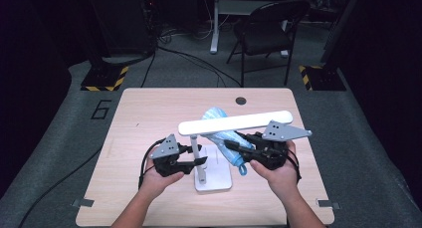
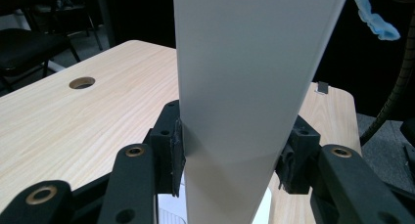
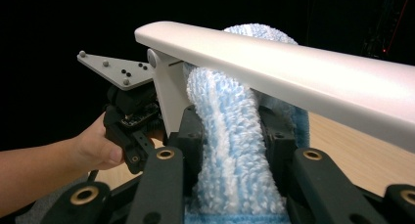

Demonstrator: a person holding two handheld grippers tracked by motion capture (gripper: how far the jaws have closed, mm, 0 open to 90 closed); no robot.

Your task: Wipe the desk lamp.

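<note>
— The cloth (image 1: pixel 222 134), where does it sit?

— It is a blue and white fluffy cloth, bunched long and lying on the bench (image 1: pixel 139 123) behind the white desk lamp (image 1: pixel 214 153). Its long axis runs from the far middle of the bench toward the person's right hand (image 1: pixel 273 171), passing under the lamp's flat head (image 1: pixel 234 122).

— Which tongs are nearer to it?

— The right tongs (image 3: pixel 230 150). In the right gripper view their jaws stand on either side of the cloth's near end and press into the pile, so they grip the cloth.

— And the left tongs (image 1: pixel 191 161)?

— They are closed on the lamp's upright post (image 2: pixel 235 136), one jaw pad touching each side in the left gripper view, just above the base.

— So what does the coming move turn on?

— I judge that the cloth lies beneath the head's underside; the right tongs would wipe along the bar while the left steadies the lamp.
</note>
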